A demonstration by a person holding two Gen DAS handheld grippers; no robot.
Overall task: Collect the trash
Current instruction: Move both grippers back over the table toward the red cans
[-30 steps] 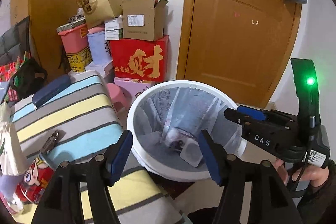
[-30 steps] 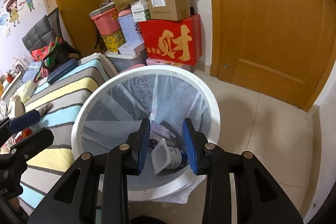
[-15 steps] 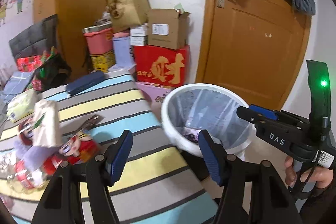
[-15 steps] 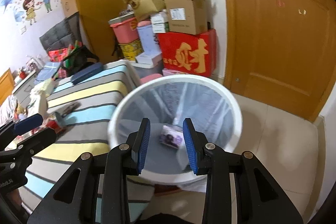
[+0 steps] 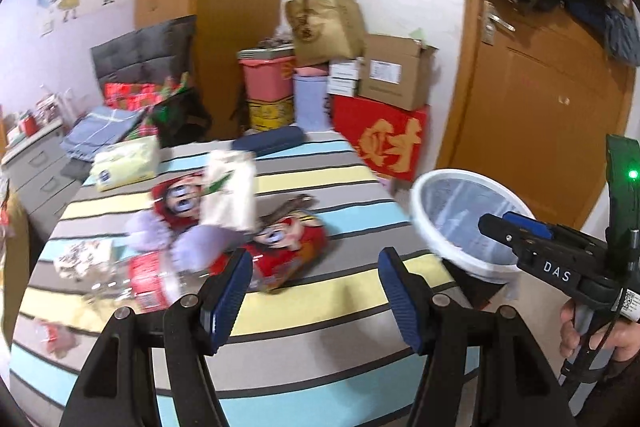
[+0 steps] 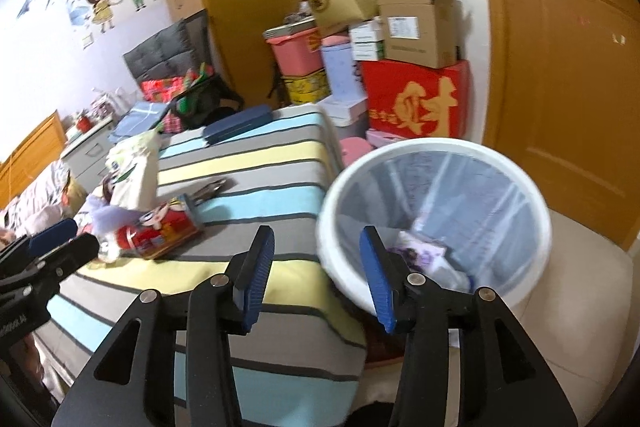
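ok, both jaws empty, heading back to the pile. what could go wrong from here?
The red snack bag lies tangled with a white carton and purple fluff, so the left gripper may drag extras. Pliers nearby aren't trash. The bin stands off the bed's edge; a short drop could miss.

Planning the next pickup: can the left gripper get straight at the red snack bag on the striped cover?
Probably yes. The left gripper is open and empty, and the red snack bag lies just ahead of its fingertips on the striped cover. Nothing sits between them, though the white carton crowds the bag's far side.
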